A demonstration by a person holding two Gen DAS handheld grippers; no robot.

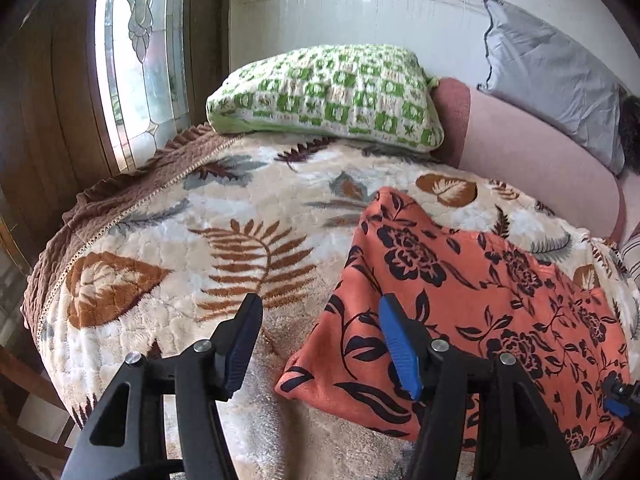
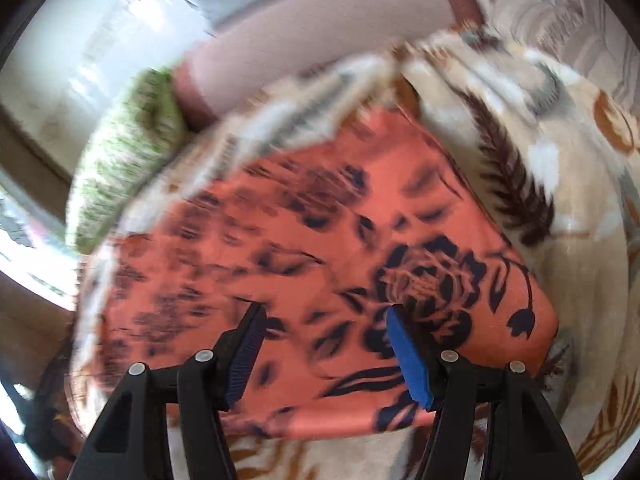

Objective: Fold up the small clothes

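An orange garment [image 1: 472, 304] with a black flower print lies folded flat on a leaf-patterned blanket [image 1: 168, 248]. My left gripper [image 1: 320, 308] hangs open above the garment's left edge; its right finger is over the cloth, its left finger over the blanket, with nothing between the blue pads. In the blurred right wrist view the same garment [image 2: 304, 232] fills the middle. My right gripper [image 2: 326, 320] stands open just above it, holding nothing. A small part of the right gripper shows at the far right edge of the left wrist view.
A green and white knitted pillow [image 1: 324, 92] lies at the head of the bed, beside a pink bolster [image 1: 532, 160] and a grey pillow [image 1: 556, 80]. A window [image 1: 140, 52] and wooden panelling stand to the left. The blanket's brown frilled edge [image 1: 60, 248] drops off at the left.
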